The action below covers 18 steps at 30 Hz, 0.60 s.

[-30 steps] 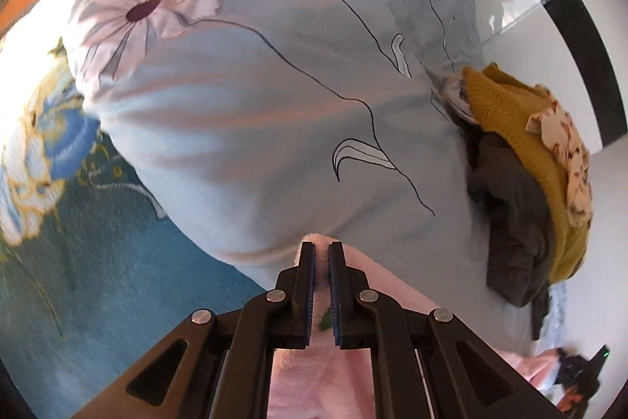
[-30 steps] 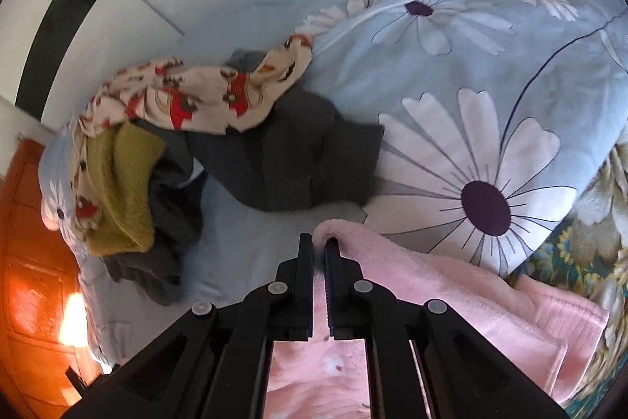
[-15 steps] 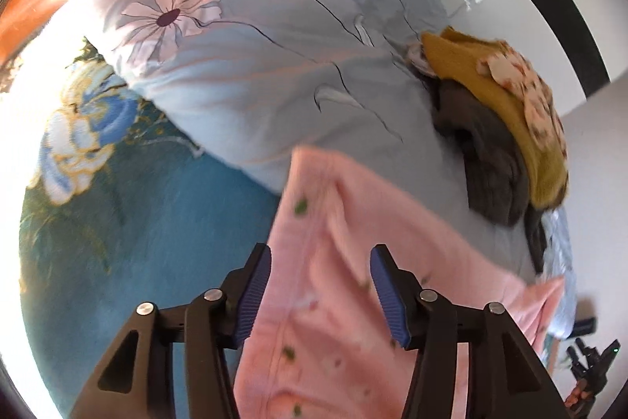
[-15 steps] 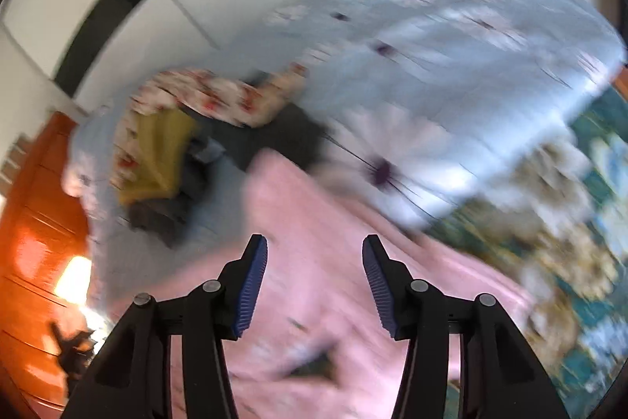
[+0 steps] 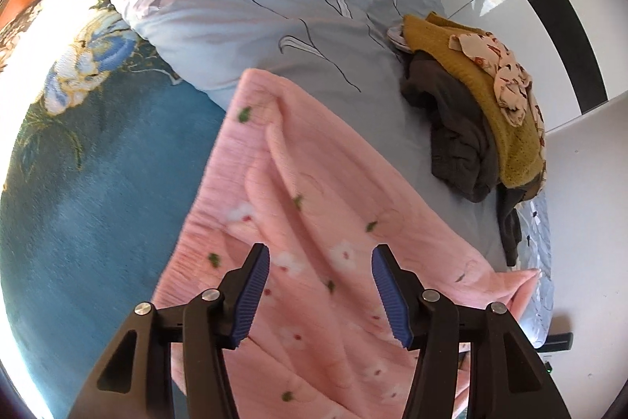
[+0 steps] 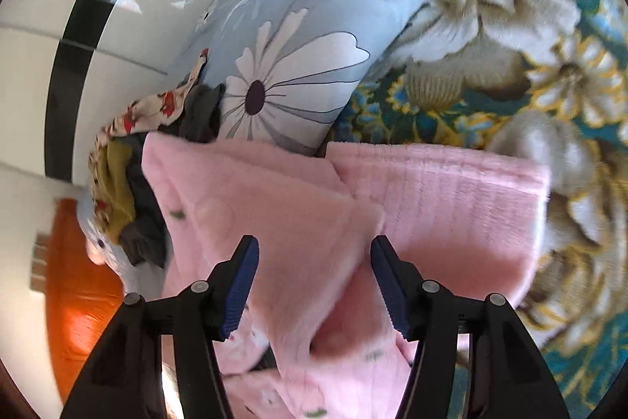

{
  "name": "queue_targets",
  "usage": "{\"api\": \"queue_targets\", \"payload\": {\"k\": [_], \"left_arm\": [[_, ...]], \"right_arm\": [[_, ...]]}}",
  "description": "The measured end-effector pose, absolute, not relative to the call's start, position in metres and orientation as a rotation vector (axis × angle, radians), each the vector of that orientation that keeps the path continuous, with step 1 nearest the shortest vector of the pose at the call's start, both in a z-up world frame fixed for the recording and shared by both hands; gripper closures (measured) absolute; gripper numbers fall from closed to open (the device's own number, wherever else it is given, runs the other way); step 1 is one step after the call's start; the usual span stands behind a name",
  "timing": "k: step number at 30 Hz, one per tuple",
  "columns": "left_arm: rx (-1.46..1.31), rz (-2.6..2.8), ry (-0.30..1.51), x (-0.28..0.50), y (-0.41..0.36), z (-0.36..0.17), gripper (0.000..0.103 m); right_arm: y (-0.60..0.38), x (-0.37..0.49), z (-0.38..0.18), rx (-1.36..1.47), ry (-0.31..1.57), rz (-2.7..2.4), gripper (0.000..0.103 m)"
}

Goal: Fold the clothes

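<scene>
Pink garment spread on the bed, both grippers wide apart above it.

The teal flowered blanket (image 5: 98,183) covers the bed, with a blue daisy duvet (image 5: 274,6) on it. The pink garment (image 5: 314,222) lies across both, beside a heap of clothes (image 5: 482,105). The left gripper (image 5: 320,291) and right gripper (image 6: 314,285) gape over it, holding nothing.

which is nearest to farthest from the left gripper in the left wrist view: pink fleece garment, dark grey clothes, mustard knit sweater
1. Pink fleece garment, directly under the open left gripper.
2. Dark grey clothes, ahead, right.
3. Mustard knit sweater, piled on them, farther right.
</scene>
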State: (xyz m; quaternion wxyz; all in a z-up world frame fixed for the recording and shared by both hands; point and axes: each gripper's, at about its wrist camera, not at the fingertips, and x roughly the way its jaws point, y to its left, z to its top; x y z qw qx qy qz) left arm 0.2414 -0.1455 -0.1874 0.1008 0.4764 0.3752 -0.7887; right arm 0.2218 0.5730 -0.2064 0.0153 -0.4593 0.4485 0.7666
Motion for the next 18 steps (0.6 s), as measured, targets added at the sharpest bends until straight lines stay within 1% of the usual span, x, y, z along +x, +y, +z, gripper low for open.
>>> {"api": "queue_targets", "payload": {"k": [2, 4, 6, 7, 8, 10, 14, 18], "left_arm": [[1.416, -2.324, 1.097, 0.238, -0.14, -0.187, 0.044], [1.427, -2.319, 1.077, 0.235, -0.135, -0.188, 0.044], [1.438, -2.31, 1.06, 0.232, -0.132, -0.19, 0.044], [1.444, -2.305, 1.052, 0.23, -0.131, -0.191, 0.044], [1.449, -2.301, 1.05, 0.229, -0.13, -0.193, 0.044], [1.459, -2.297, 1.035, 0.224, -0.129, -0.194, 0.044], [1.475, -2.302, 0.98, 0.216, -0.128, -0.196, 0.044], [1.476, -2.29, 0.912, 0.211, -0.13, -0.199, 0.044]], "right_arm": [[0.574, 0.221, -0.206, -1.387, 1.449, 2.4, 0.043], [0.576, 0.222, -0.202, -1.351, 1.488, 2.418, 0.055], [0.579, 0.223, -0.196, -1.338, 1.511, 2.434, 0.088], [0.581, 0.223, -0.193, -1.331, 1.523, 2.441, 0.097], [0.582, 0.223, -0.189, -1.33, 1.53, 2.461, 0.099], [0.587, 0.217, -0.172, -1.343, 1.452, 2.532, 0.1], [0.607, 0.191, -0.127, -1.31, 1.174, 2.657, 0.1], [0.649, 0.146, -0.076, -1.168, 0.892, 2.669, 0.1]]}}
